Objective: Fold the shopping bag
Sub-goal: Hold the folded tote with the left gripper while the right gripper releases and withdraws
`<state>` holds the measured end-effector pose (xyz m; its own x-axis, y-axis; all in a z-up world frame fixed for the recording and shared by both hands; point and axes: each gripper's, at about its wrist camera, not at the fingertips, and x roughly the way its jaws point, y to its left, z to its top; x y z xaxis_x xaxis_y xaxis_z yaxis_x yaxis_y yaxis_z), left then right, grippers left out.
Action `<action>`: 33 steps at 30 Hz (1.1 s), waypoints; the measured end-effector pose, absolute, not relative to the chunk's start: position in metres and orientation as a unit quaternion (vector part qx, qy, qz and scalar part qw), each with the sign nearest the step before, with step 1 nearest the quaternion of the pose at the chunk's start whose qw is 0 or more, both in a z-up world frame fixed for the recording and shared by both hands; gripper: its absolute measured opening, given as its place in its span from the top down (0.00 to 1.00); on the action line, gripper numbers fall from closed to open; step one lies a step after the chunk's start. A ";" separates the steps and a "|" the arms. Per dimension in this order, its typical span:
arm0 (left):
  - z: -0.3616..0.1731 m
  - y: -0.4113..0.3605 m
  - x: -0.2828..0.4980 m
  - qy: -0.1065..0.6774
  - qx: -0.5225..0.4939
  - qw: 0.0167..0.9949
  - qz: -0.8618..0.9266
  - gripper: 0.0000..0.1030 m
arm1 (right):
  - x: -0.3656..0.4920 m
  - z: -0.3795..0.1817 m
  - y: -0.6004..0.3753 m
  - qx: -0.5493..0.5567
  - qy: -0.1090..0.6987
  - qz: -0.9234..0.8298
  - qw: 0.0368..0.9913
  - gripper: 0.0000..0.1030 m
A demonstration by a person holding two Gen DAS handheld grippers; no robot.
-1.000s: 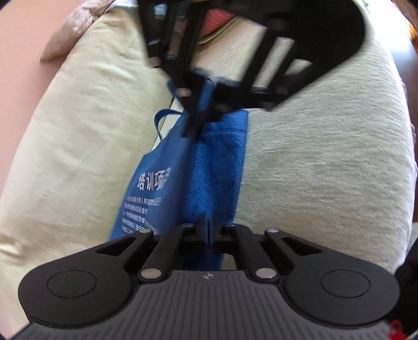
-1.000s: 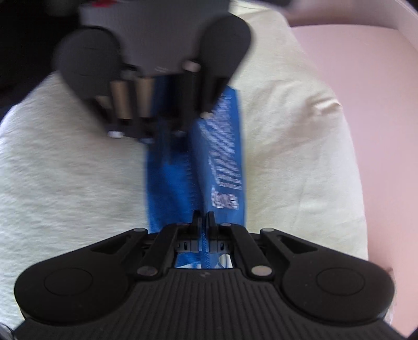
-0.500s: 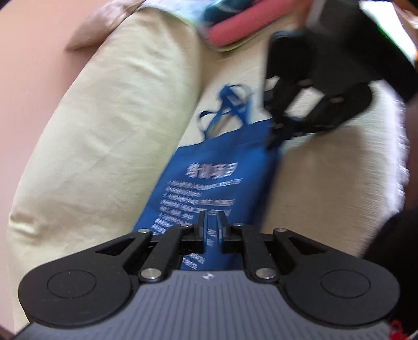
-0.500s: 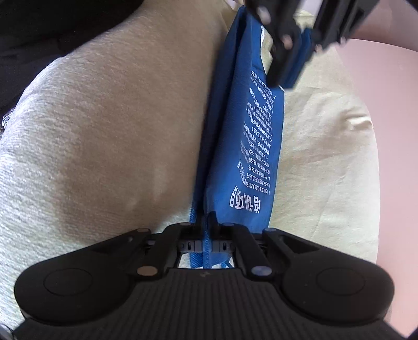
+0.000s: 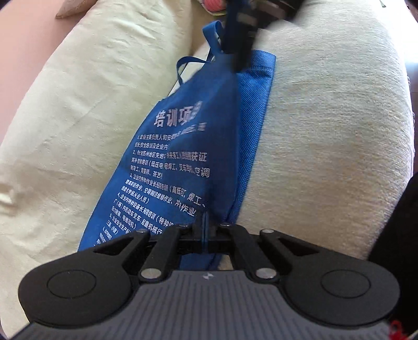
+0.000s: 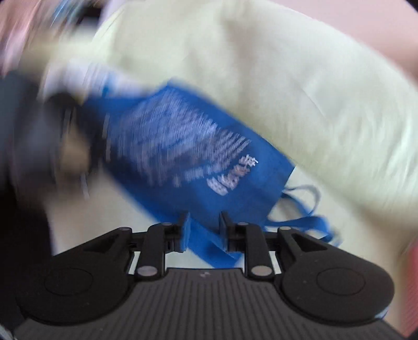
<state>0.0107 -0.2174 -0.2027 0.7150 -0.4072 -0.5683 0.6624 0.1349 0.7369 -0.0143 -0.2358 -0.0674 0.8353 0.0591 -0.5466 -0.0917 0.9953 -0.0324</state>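
A blue shopping bag (image 5: 188, 162) with white print is stretched over a cream cushion (image 5: 326, 130). Its right side is folded lengthwise. My left gripper (image 5: 205, 230) is shut on the bag's near bottom edge. At the bag's far top edge, beside the handles (image 5: 209, 44), my right gripper (image 5: 240, 39) shows as a dark blur. In the blurred right wrist view, the right gripper (image 6: 203, 230) has its jaws opening. A strip of the blue bag (image 6: 183, 146) lies loose between the fingers, and the handles (image 6: 308, 219) trail to the right.
A second pale cushion (image 5: 91, 117) lies left of the bag, with a pink surface (image 5: 26, 39) beyond it. Something red and pink (image 5: 214, 4) sits at the far end. A dark shape (image 5: 402, 209) stands at the right edge.
The right gripper's jaws went from shut on the bag's top edge to parted. Its view rolled, so the bag now lies slanted. The left gripper kept its pinch on the bottom edge.
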 end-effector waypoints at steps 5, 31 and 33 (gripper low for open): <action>-0.204 -0.216 0.006 0.116 0.556 0.741 -0.359 1.00 | -0.002 -0.082 -0.212 0.071 0.266 0.022 0.961 0.80; -0.213 -0.112 -0.004 0.030 0.735 0.620 -0.275 0.47 | -0.029 -0.146 -0.245 0.159 0.301 -0.108 0.934 1.00; -0.230 -0.114 0.004 0.006 0.762 0.592 -0.263 0.48 | -0.030 -0.147 -0.249 0.182 0.301 -0.110 0.930 1.00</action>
<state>0.0044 -0.1140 -0.2297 0.8615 -0.3028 -0.4077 0.3206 -0.2983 0.8990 -0.0301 -0.2488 -0.1469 0.7942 -0.0944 -0.6003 0.3133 0.9100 0.2714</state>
